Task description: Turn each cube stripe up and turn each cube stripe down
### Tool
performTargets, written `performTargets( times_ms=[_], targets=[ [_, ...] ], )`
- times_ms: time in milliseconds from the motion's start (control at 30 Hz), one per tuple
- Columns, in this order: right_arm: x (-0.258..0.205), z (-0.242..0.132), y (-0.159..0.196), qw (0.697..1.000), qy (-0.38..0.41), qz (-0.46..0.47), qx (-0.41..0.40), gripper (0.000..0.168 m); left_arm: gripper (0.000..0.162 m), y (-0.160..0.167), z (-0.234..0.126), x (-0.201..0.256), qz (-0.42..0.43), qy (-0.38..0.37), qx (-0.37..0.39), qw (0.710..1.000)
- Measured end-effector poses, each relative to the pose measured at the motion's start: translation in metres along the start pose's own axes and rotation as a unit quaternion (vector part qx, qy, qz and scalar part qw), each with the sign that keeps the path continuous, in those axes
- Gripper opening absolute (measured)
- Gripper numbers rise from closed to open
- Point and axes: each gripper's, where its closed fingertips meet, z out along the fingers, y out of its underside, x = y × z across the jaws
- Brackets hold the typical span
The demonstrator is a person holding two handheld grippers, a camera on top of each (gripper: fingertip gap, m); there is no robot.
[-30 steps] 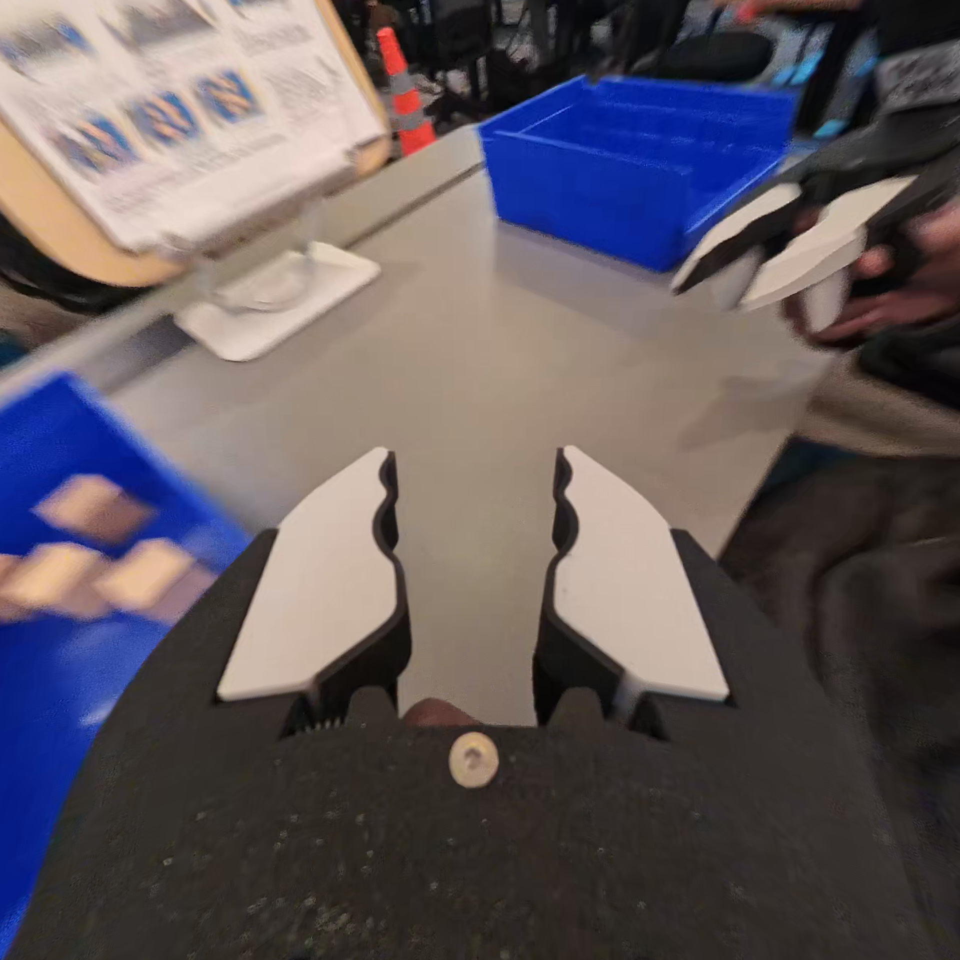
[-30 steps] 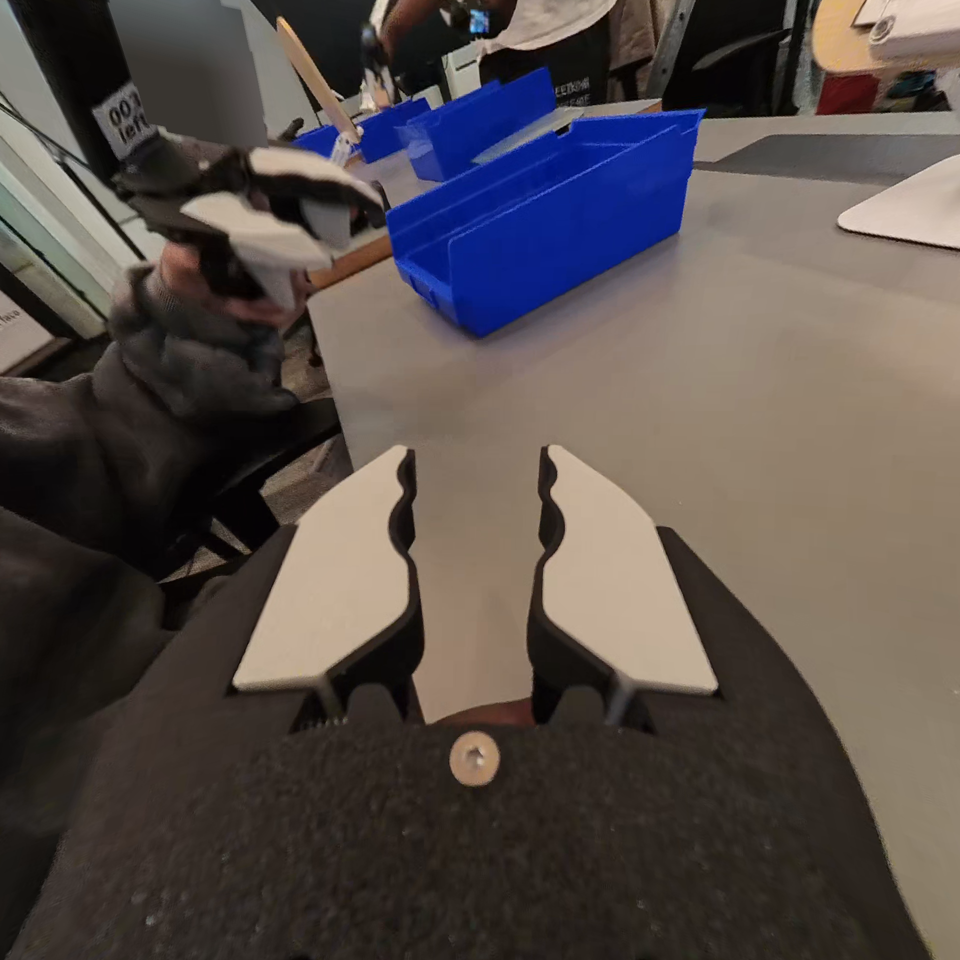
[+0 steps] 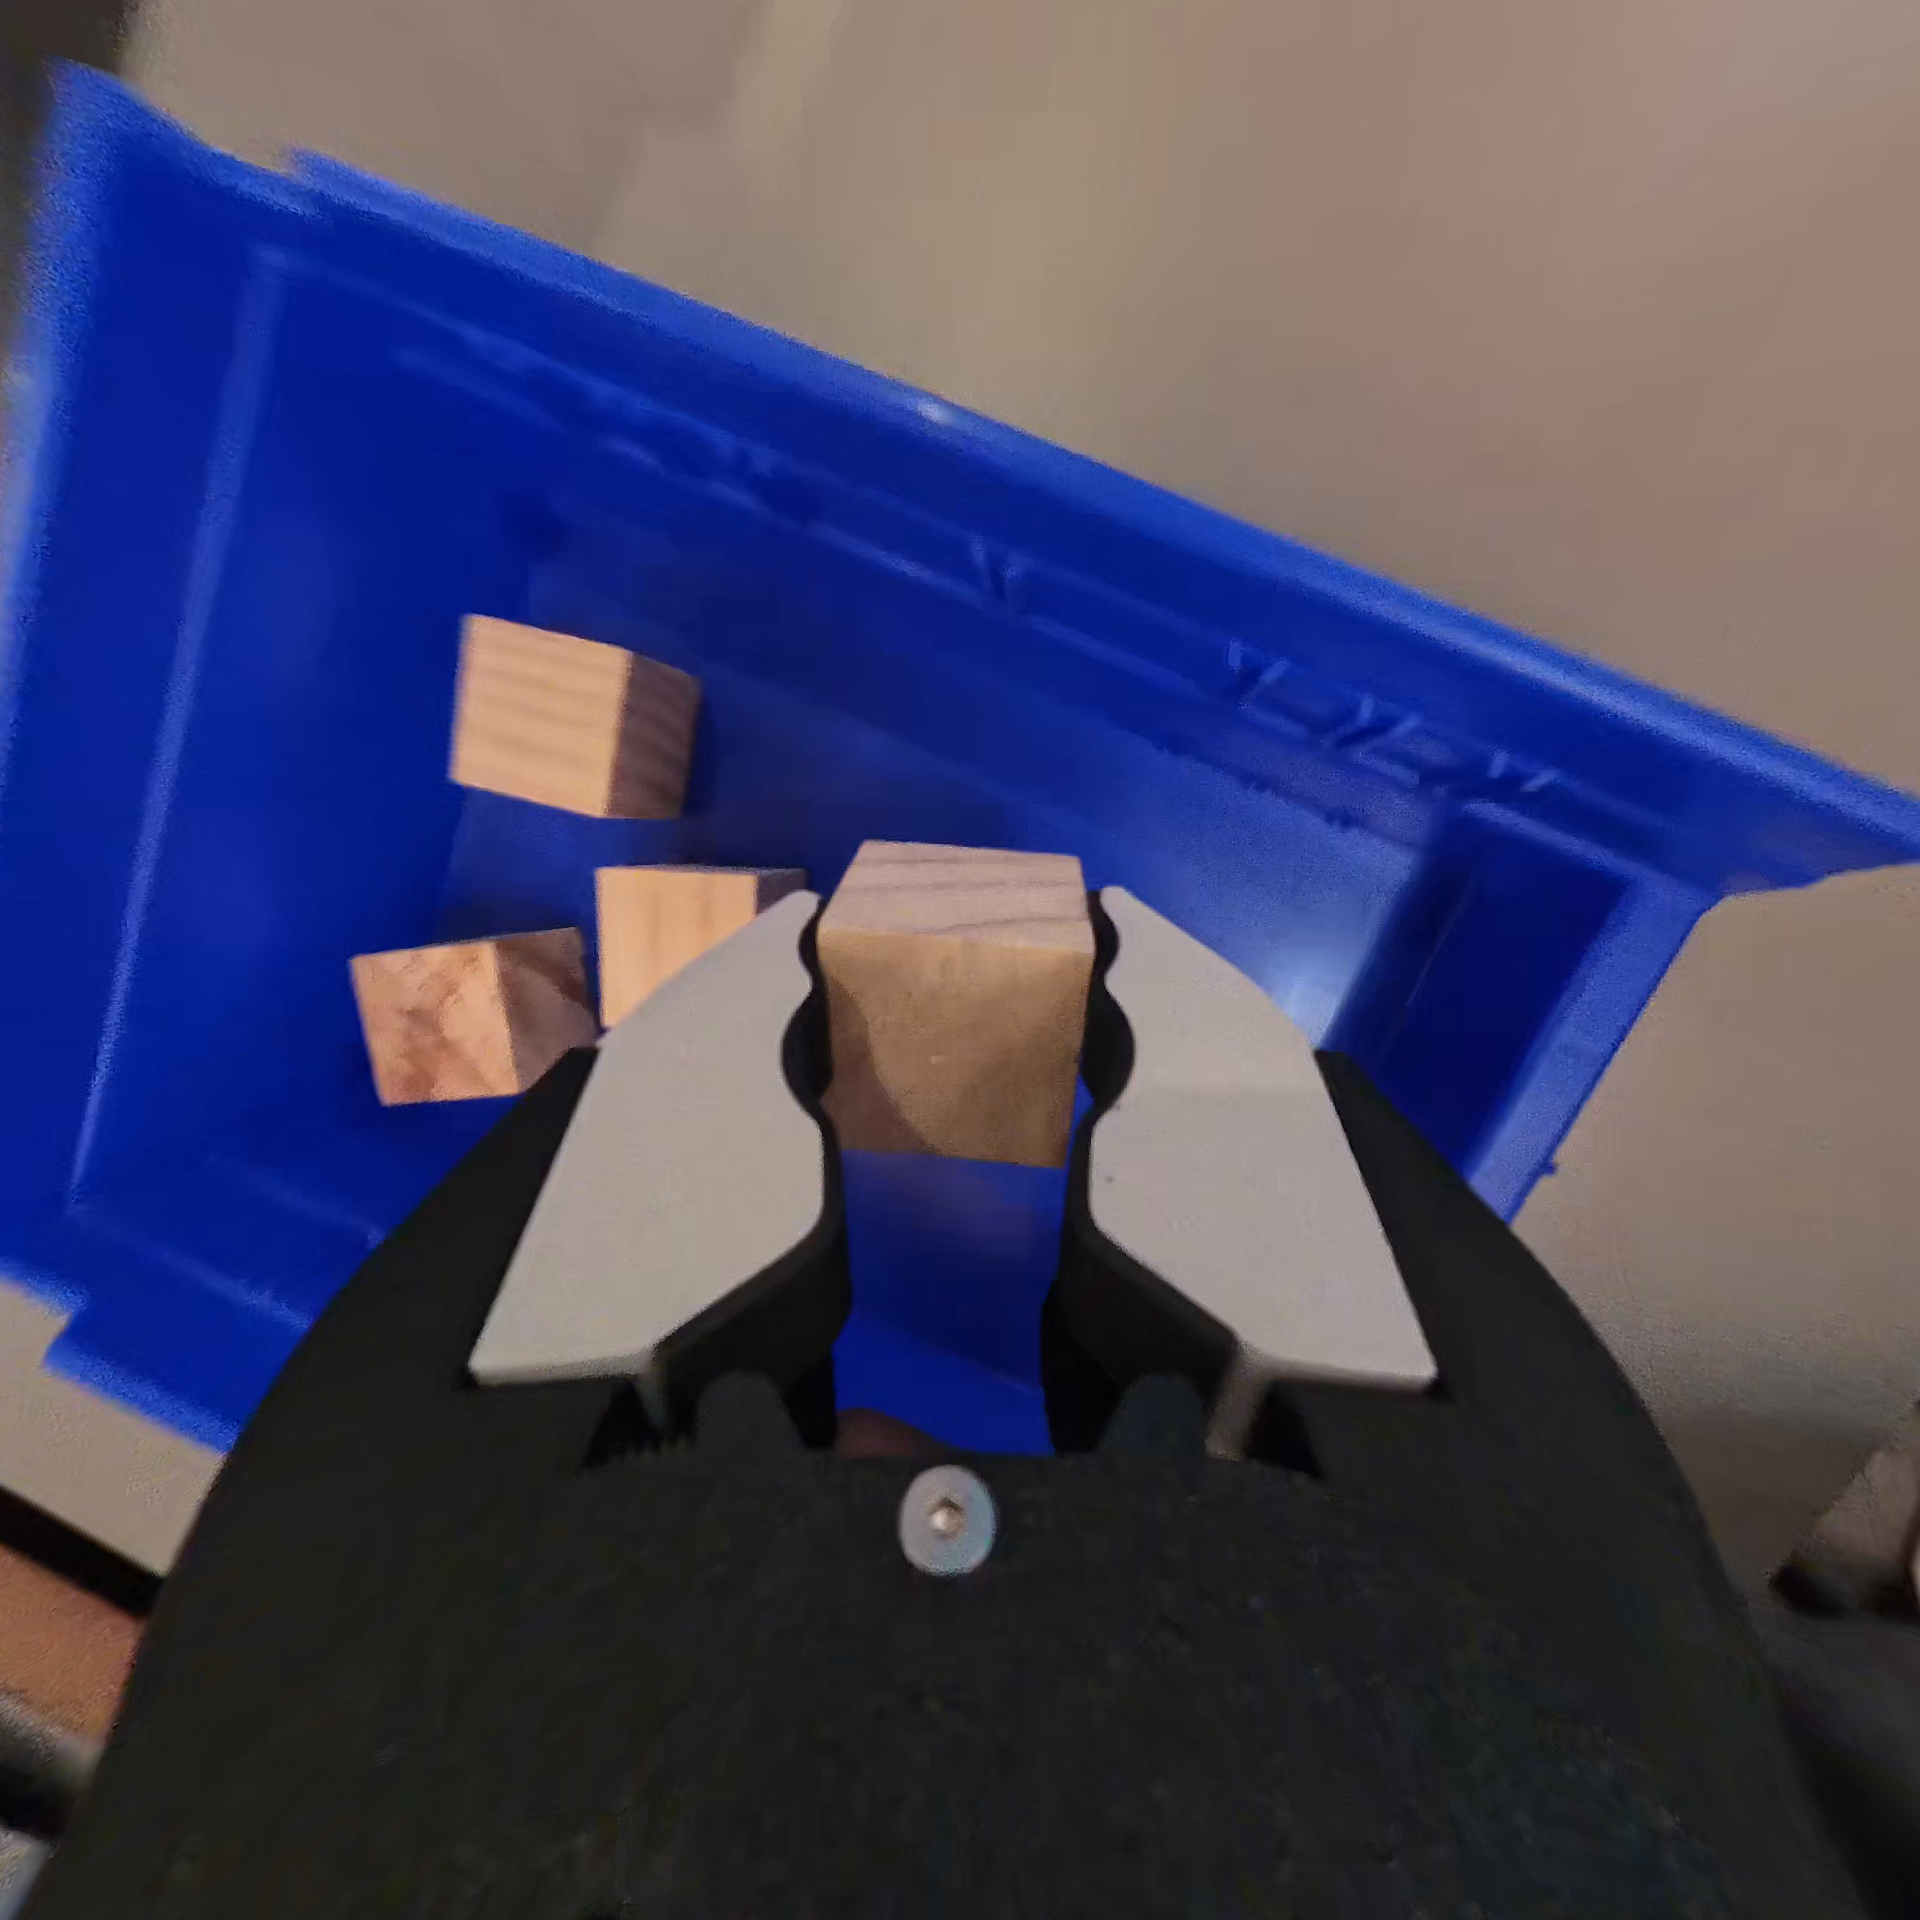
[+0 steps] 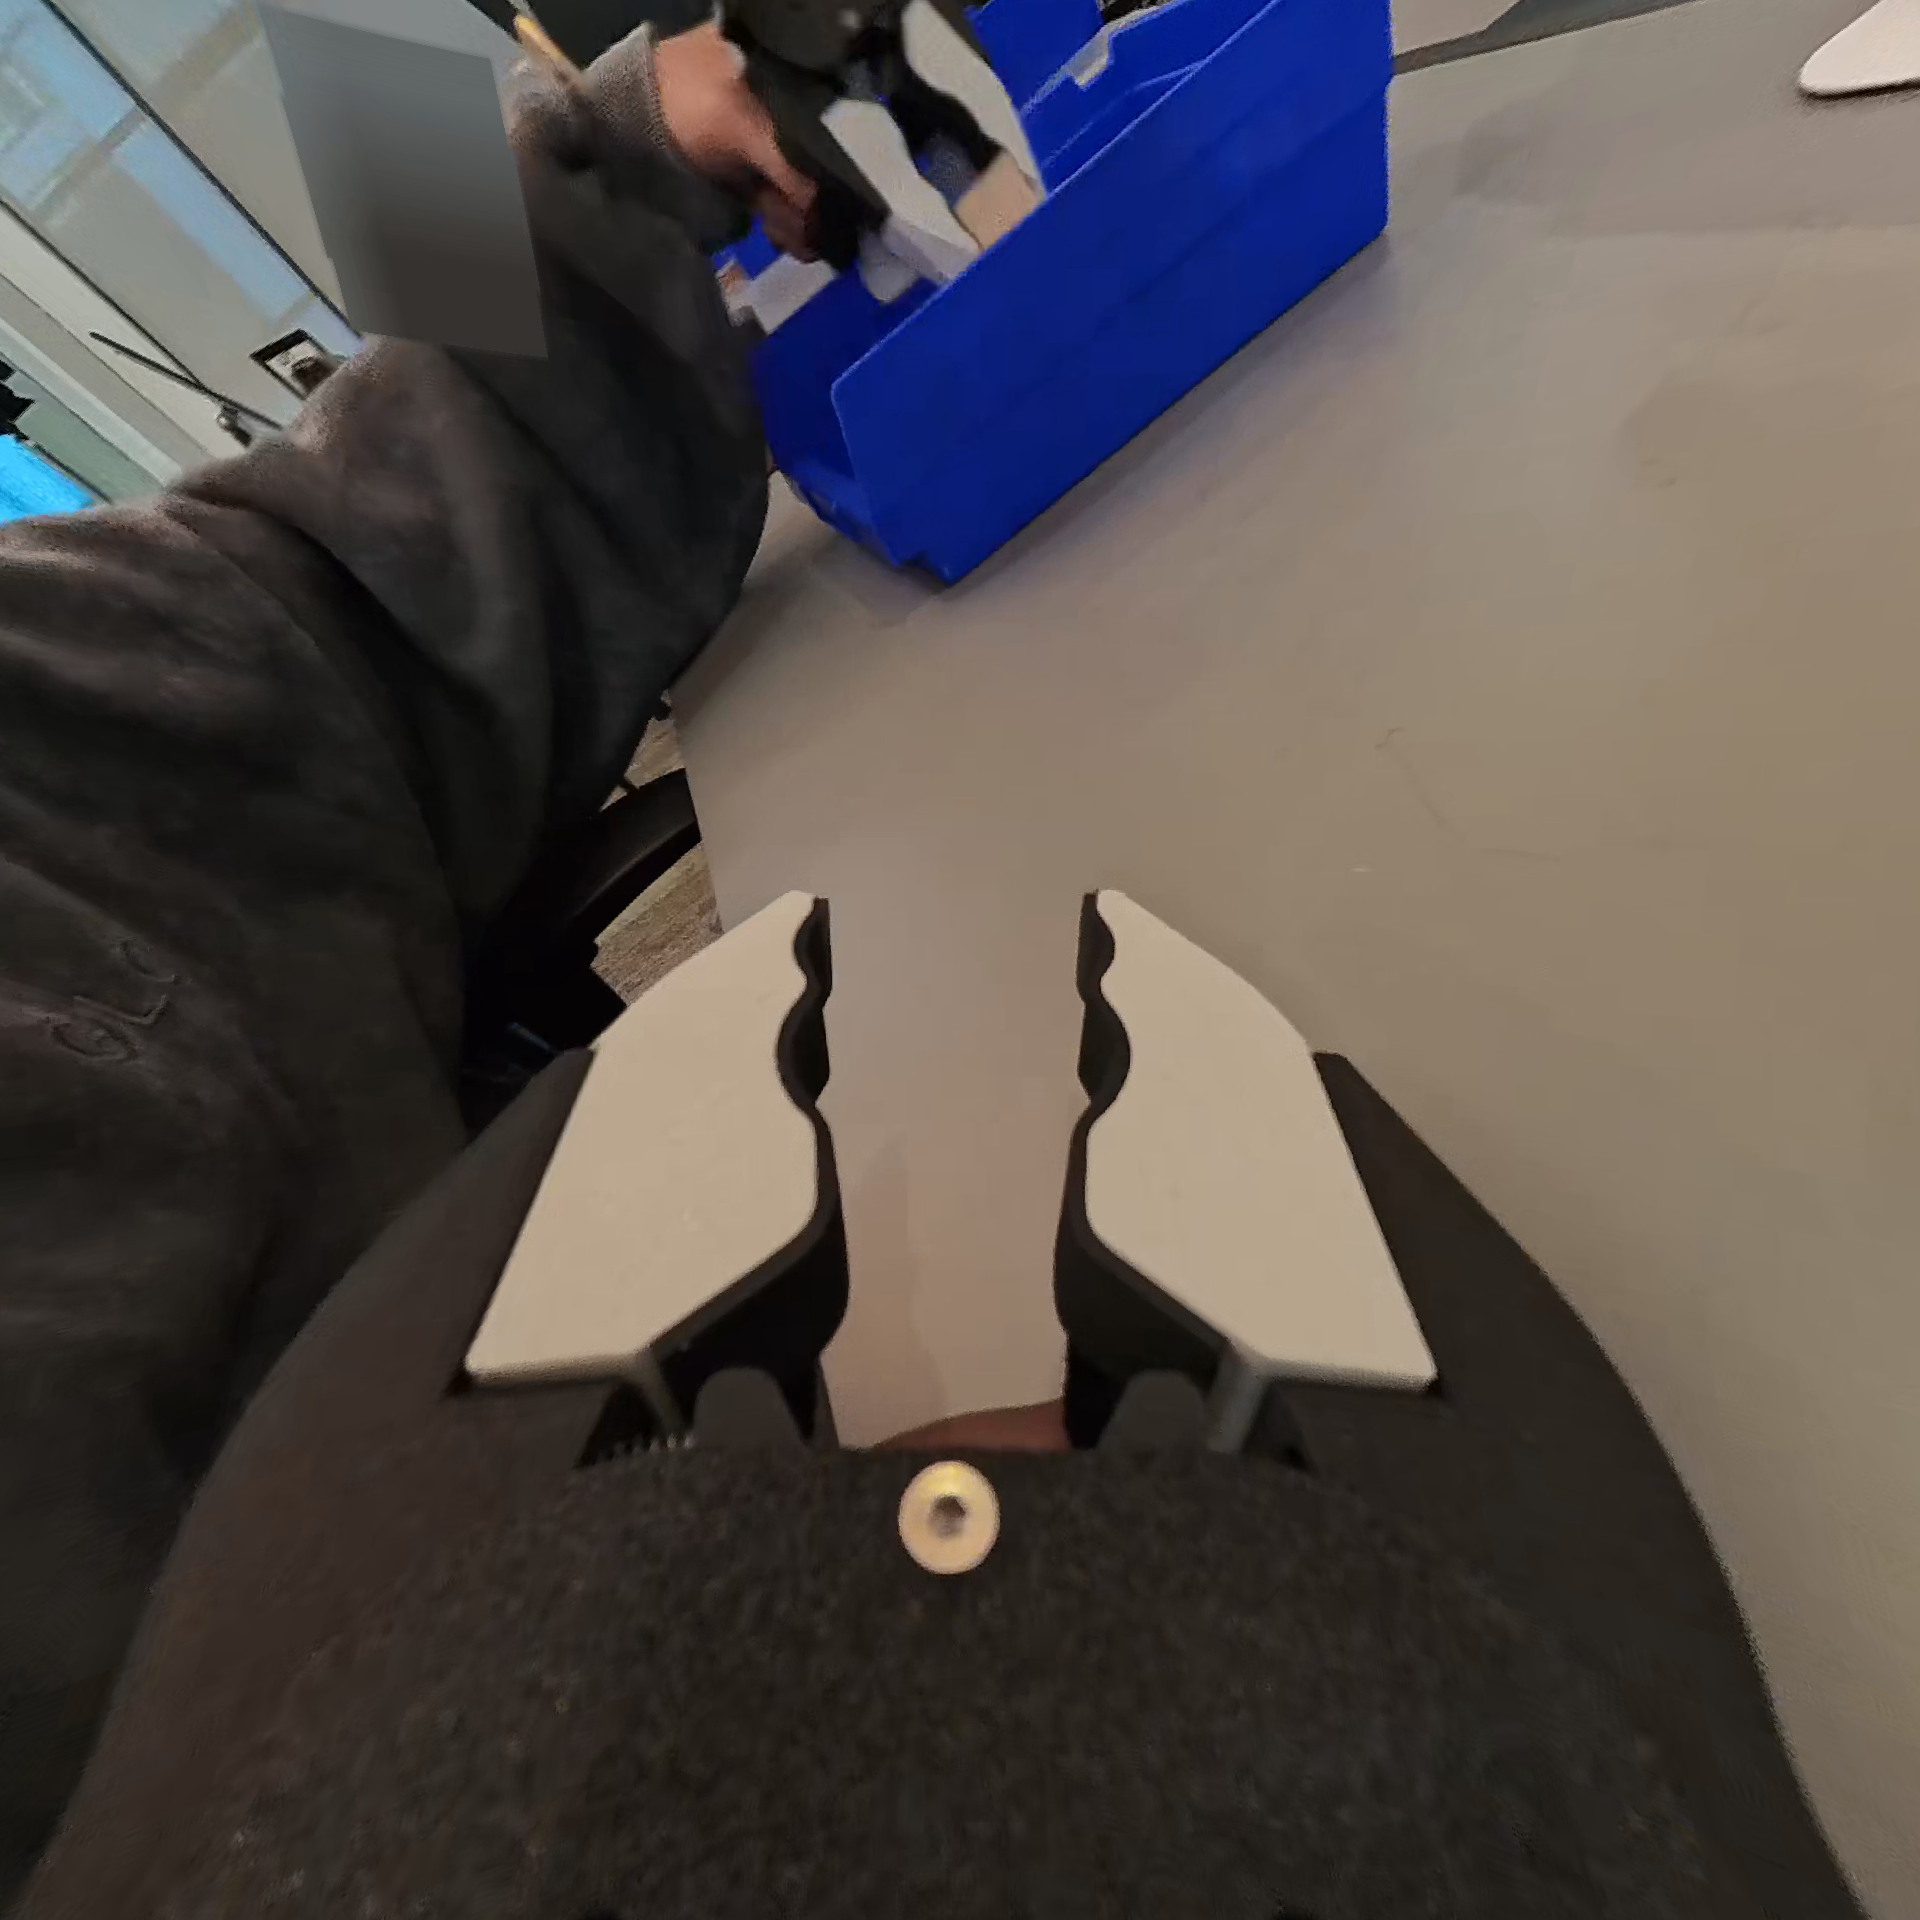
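Observation:
My left gripper (image 3: 954,914) is shut on a plain wooden cube (image 3: 951,1013) and holds it over the inside of a blue bin (image 3: 1143,582). Three more wooden cubes lie in the bin to its left: one farther off (image 3: 566,717), one partly behind my left finger (image 3: 675,925), one nearer (image 3: 468,1013). No stripe shows on any visible face. My right gripper (image 4: 954,914) is open and empty above the grey table (image 4: 1455,727). In the right wrist view the left gripper (image 4: 935,166) shows far off over the blue bin (image 4: 1091,343).
A dark-sleeved arm (image 4: 364,675) fills the left of the right wrist view. A white stand base (image 4: 1860,52) sits at the table's far right. Something pale and blurred (image 3: 1870,1538) lies at the lower right of the left wrist view.
My left gripper has swung from over the table to the blue bin and shut on a wooden cube. My right gripper stays open over the table, little moved.

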Motion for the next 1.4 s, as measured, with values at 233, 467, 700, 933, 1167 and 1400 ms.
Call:
performTargets(
  times_ms=[233, 467, 700, 933, 1167, 1400],
  targets=[
    [0.034, 0.007, -0.041, 0.996, 0.05, -0.014, 0.075, 0.061, 0.045, -0.097, -0.068, 0.04, -0.19, 0.071, 0.317, 0.927],
    [0.002, 0.051, -0.098, 0.991, -0.076, -0.004, 0.11, 0.077, 0.044, -0.223, -0.082, 0.166, -0.181, 0.214, 0.451, 0.848],
    [-0.028, 0.037, -0.12, 0.973, -0.133, -0.017, 0.188, 0.07, 0.044, -0.276, -0.048, 0.232, -0.171, 0.326, 0.446, 0.815],
    [-0.018, 0.02, -0.111, 0.973, -0.155, 0.027, 0.17, 0.045, 0.044, -0.288, -0.019, 0.249, -0.192, 0.362, 0.428, 0.806],
    [-0.001, 0.007, -0.109, 0.979, -0.114, 0.039, 0.165, 0.045, 0.072, -0.21, -0.014, 0.195, -0.246, 0.04, 0.392, 0.886],
    [0.018, -0.001, -0.107, 0.99, -0.004, -0.031, 0.135, 0.045, 0.061, -0.117, 0.036, 0.207, -0.244, -0.129, 0.322, 0.906]
  ],
)
